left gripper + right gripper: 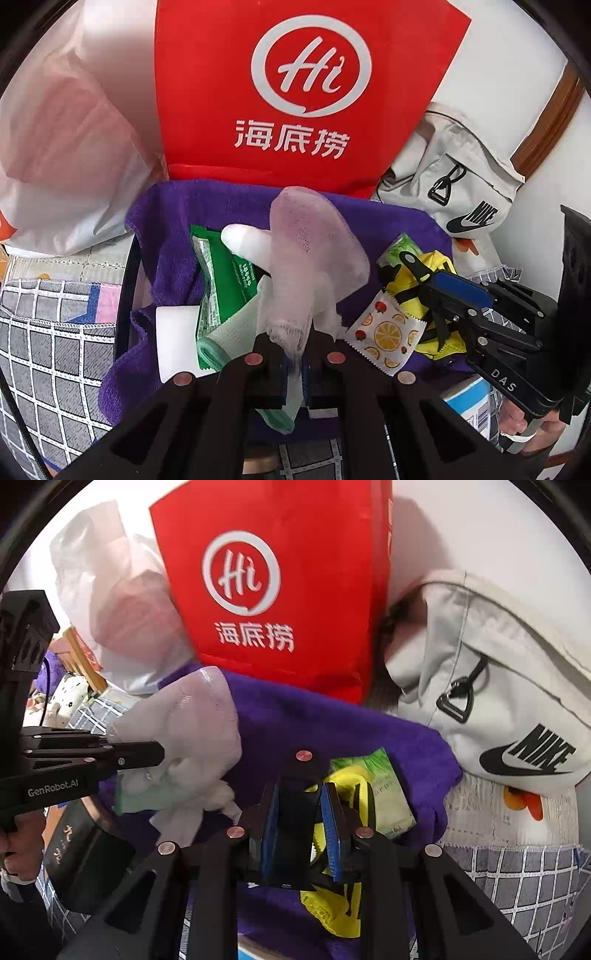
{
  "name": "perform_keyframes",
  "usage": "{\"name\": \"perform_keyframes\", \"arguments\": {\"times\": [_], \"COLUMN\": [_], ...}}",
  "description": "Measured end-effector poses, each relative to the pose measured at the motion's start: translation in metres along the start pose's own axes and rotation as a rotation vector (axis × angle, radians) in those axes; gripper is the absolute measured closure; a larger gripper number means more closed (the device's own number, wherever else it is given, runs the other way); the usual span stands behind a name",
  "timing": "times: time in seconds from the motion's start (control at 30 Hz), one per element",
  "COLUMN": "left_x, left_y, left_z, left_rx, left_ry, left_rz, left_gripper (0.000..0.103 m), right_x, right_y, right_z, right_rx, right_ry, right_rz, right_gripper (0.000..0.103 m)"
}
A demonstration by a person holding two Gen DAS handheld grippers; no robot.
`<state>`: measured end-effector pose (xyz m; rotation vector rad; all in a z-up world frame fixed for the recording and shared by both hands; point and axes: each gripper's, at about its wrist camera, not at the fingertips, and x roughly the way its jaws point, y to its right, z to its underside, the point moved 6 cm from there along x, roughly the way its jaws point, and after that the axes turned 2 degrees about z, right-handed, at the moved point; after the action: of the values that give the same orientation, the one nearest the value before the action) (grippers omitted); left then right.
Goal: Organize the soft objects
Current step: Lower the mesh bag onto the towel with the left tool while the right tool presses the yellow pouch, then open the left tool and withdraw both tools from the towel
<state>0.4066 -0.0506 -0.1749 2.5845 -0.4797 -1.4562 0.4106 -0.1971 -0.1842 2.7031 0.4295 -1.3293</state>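
Pinched in the left gripper (294, 363), a pale mesh sock (314, 251) is held above the purple towel (177, 221), seemingly for sorting, while the right gripper (303, 834) clamps a yellow strap (347, 779) lying on that towel.

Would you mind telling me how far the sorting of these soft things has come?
Nothing looks finished. In hand: the left tool is shut on a pale sock, and the right tool is at the yellow cloth. Left: packets scattered on the purple towel.
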Motion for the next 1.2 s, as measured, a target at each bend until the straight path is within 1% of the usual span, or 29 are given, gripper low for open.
{"name": "perform_keyframes", "arguments": {"times": [0.17, 0.2, 0.23, 0.3, 0.43, 0.53, 0.7, 0.77, 0.87, 0.93, 0.97, 1.03, 1.07, 1.13, 1.2], "left_x": [0.002, 0.004, 0.004, 0.006, 0.009, 0.011, 0.006, 0.003, 0.0, -0.001, -0.002, -0.005, -0.008, -0.014, -0.022], "left_y": [-0.004, -0.005, -0.006, -0.007, -0.005, -0.003, -0.001, 0.0, 0.0, 0.0, -0.001, -0.002, -0.002, -0.002, -0.001], "left_z": [0.0, 0.001, 0.001, 0.0, 0.001, 0.0, -0.003, -0.004, -0.005, -0.005, -0.006, -0.006, -0.007, -0.008, -0.009], "left_rx": [0.005, 0.001, -0.007, -0.024, -0.017, -0.019, -0.034, -0.03, -0.027, -0.028, -0.028, -0.027, -0.029, -0.025, -0.029], "left_ry": [-0.004, -0.009, -0.011, -0.013, -0.02, -0.025, -0.002, 0.002, 0.006, 0.003, 0.003, 0.008, 0.011, 0.022, 0.038], "left_rz": [0.003, 0.006, 0.008, 0.022, 0.024, 0.043, 0.05, 0.046, 0.023, 0.013, 0.005, -0.015, -0.026, -0.037, -0.038], "left_gripper": [0.097, 0.097, 0.097, 0.097, 0.095, 0.084, 0.059, 0.054, 0.049, 0.043, 0.04, 0.039, 0.037, 0.035, 0.034], "right_x": [0.011, 0.013, 0.015, 0.018, 0.022, 0.022, 0.017, 0.014, 0.008, 0.004, 0.002, -0.002, -0.004, -0.01, -0.018], "right_y": [0.004, 0.005, 0.006, 0.006, 0.003, 0.002, 0.007, 0.009, 0.009, 0.008, 0.007, 0.006, 0.005, 0.005, 0.006], "right_z": [0.005, 0.006, 0.006, 0.009, 0.01, 0.011, 0.01, 0.009, 0.007, 0.006, 0.005, 0.003, 0.003, 0.001, -0.001], "right_rx": [0.018, 0.02, 0.022, 0.025, 0.019, 0.021, 0.035, 0.047, 0.06, 0.069, 0.071, 0.075, 0.077, 0.085, 0.107], "right_ry": [-0.022, -0.029, -0.034, -0.041, -0.05, -0.048, -0.039, -0.037, -0.028, -0.019, -0.016, -0.01, -0.008, -0.005, 0.008], "right_rz": [0.003, 0.005, 0.004, 0.002, -0.001, -0.004, -0.008, -0.021, -0.041, -0.049, -0.05, -0.041, -0.037, -0.025, -0.017], "right_gripper": [0.079, 0.084, 0.085, 0.085, 0.085, 0.085, 0.085, 0.084, 0.077, 0.062, 0.06, 0.053, 0.051, 0.041, 0.039]}}
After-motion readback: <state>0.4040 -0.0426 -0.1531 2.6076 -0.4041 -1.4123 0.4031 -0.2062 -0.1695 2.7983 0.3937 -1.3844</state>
